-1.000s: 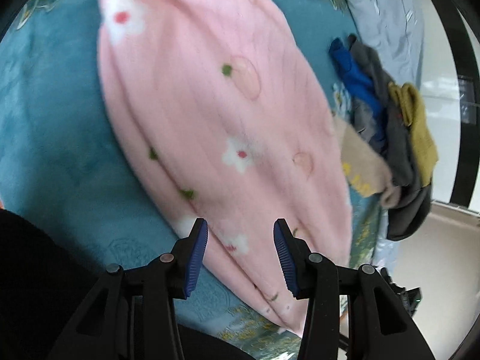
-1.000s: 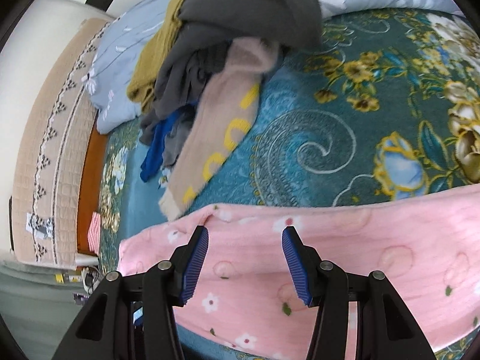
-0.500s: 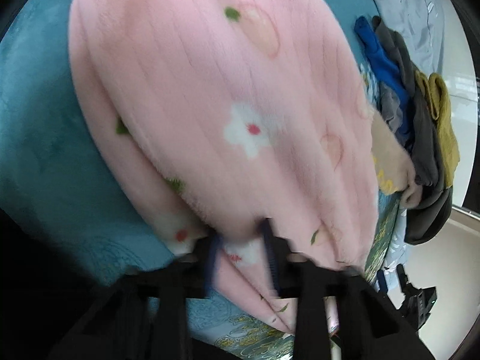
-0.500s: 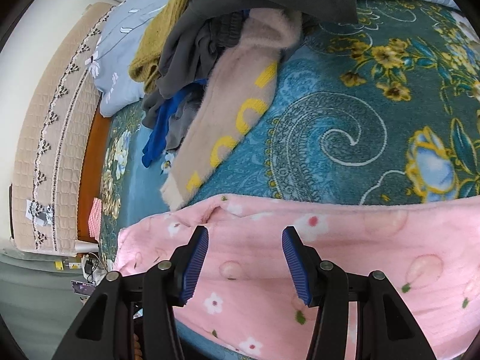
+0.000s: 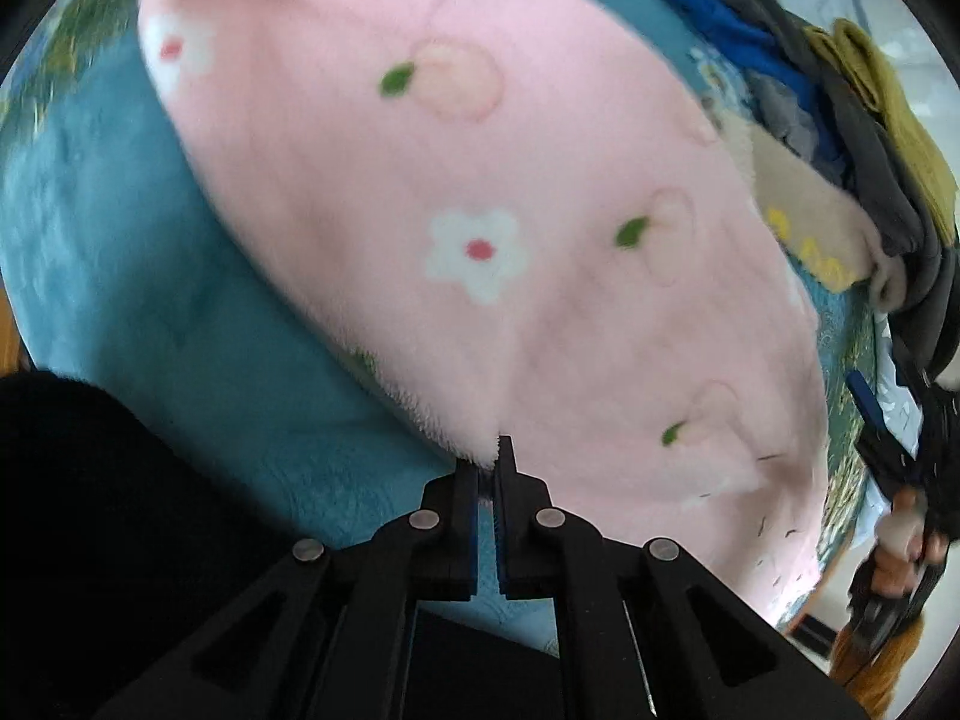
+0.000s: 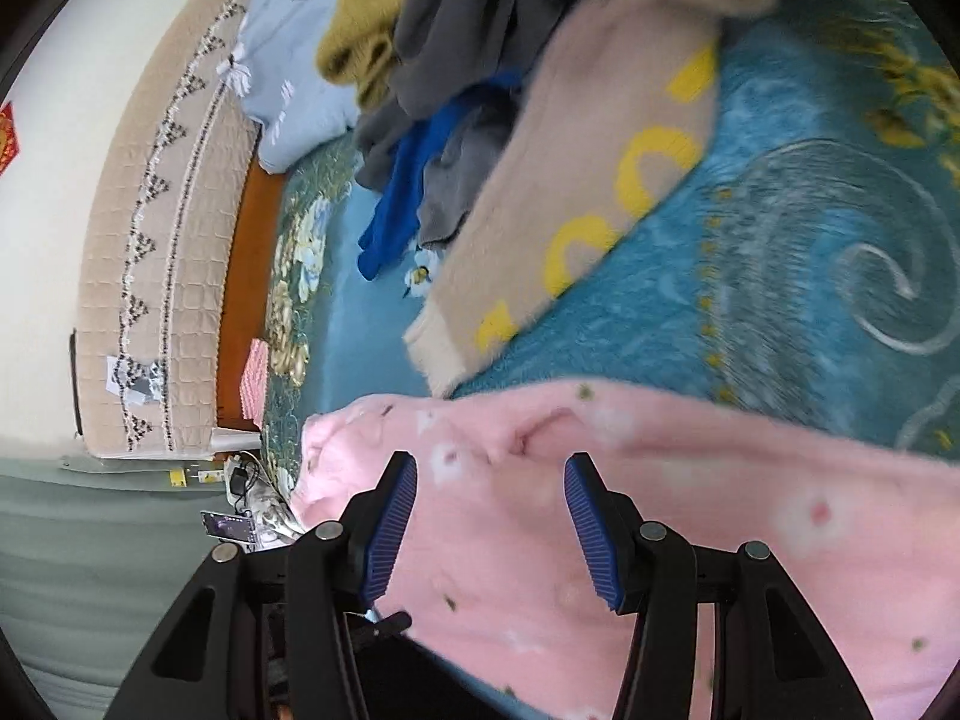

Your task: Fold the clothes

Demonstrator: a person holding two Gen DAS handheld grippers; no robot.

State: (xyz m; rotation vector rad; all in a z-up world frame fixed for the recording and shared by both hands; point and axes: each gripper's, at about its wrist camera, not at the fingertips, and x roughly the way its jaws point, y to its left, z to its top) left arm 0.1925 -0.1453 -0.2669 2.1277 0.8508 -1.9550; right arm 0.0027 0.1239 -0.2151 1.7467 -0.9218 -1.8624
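A pink fleece garment [image 5: 492,192] with white flowers and peach prints lies spread on the teal flowered bedspread [image 5: 120,276]. My left gripper [image 5: 487,468] is shut on the garment's near edge and holds it pinched between the fingers. In the right wrist view the same pink garment [image 6: 690,510] fills the lower part. My right gripper [image 6: 489,531] is open just above the garment, near its left end, and holds nothing.
A pile of unfolded clothes [image 6: 480,60], grey, blue, mustard and a beige piece with yellow letters [image 6: 600,192], lies beyond the pink garment; it also shows in the left wrist view [image 5: 840,138]. A light blue pillow [image 6: 288,48] and beige headboard [image 6: 156,210] lie at left.
My left gripper went from open above the garment to shut on its near edge. My right gripper stayed open and drifted closer to the clothes pile.
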